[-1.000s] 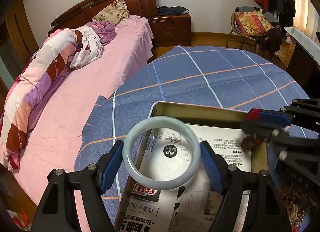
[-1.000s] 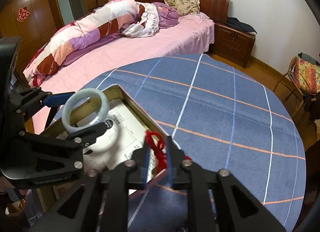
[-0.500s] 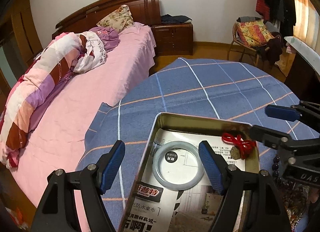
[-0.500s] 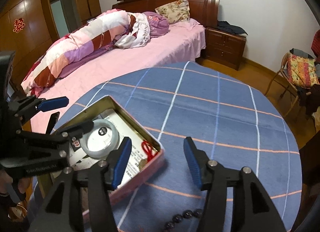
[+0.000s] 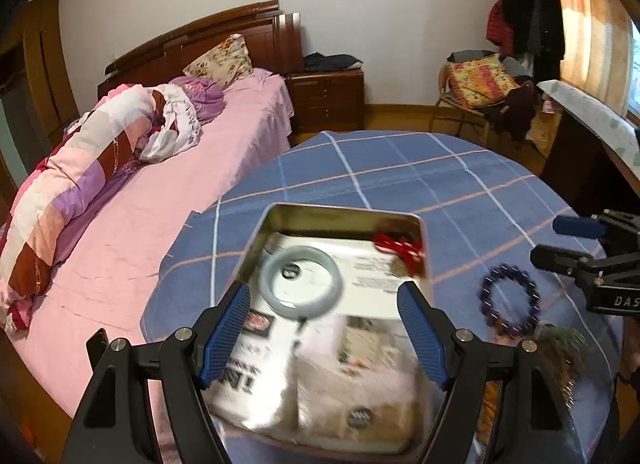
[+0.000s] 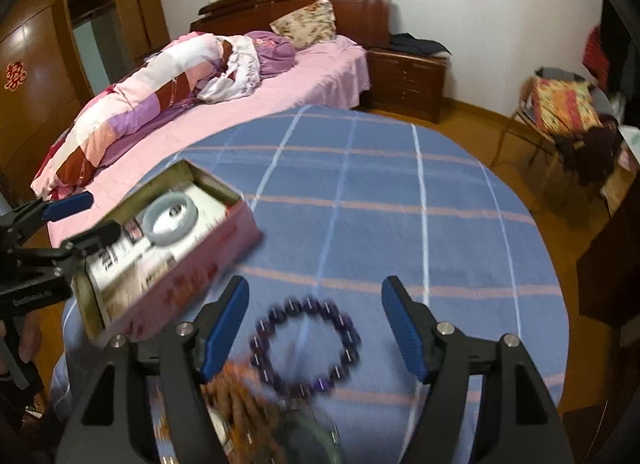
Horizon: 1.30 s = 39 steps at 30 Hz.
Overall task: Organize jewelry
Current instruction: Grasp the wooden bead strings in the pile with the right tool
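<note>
The round tabletop point(image 5: 400, 167) under its blue checked cloth fills the middle of the room, with the pink bed point(image 5: 160, 199) right beside it. On the cloth sits the open metal tin point(image 5: 344, 212), lined with printed paper. Inside it the pale green bangle point(image 5: 301, 282) lies flat on the paper, and the red cord charm point(image 5: 398, 248) is tucked into the tin's far right corner. Left tool point(image 5: 323, 334) hovers over the near part of the tin, blue pads wide apart, nothing between them. Over to the right tool point(image 6: 315, 330): its jaws have just been opening and they stand apart now, clamping nothing. On the cloth below and between its blue pads lies the purple bead bracelet point(image 6: 306, 346), just outside the tin, untouched. A blurred heap of brownish beads point(image 6: 236, 396) lies close by, at the near edge — too smeared to make out more.
</note>
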Tool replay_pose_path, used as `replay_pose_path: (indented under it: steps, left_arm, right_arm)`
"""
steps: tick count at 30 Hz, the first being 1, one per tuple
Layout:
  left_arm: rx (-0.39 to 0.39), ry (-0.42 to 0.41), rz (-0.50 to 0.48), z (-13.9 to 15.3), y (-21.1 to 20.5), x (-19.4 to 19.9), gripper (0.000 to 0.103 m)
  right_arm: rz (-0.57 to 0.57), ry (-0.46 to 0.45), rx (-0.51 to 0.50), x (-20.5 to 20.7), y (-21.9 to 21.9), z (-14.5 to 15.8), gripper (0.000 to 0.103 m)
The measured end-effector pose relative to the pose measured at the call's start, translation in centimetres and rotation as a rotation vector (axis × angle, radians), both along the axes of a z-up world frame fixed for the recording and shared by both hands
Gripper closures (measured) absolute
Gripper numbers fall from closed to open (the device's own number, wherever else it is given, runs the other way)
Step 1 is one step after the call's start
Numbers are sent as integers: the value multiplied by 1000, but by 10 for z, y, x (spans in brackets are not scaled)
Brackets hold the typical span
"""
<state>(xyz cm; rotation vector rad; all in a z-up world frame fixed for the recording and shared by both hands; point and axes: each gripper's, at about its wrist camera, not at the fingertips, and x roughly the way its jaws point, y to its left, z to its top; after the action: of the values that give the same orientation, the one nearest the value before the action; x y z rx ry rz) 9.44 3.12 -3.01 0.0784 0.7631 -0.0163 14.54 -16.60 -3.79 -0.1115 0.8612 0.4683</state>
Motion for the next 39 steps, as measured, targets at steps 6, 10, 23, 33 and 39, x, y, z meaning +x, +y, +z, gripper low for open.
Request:
replay_pose_path:
  steps: [6, 10, 23, 33, 39]
  left_arm:
    - [-1, -24, -14, 1, -16, -33, 27]
    - [-15, -23, -12, -2, -22, -48, 27]
    - [-31, 2, -19, -13, -29, -53, 27]
    - [-29, 4, -38, -14, -36, -48, 27]
    - [-26, -1, -45, -12, -38, -46, 27]
  right_arm:
    - [-20, 44, 44, -37, -21, -11, 32]
    - [6, 73, 67, -58, -18, -20, 32]
    - [95, 52, -3, -72, 7, -36, 87]
    - [6, -111, 98, -61, -15, 21, 94]
    - [-84, -128, 121, -41, -32, 26, 94]
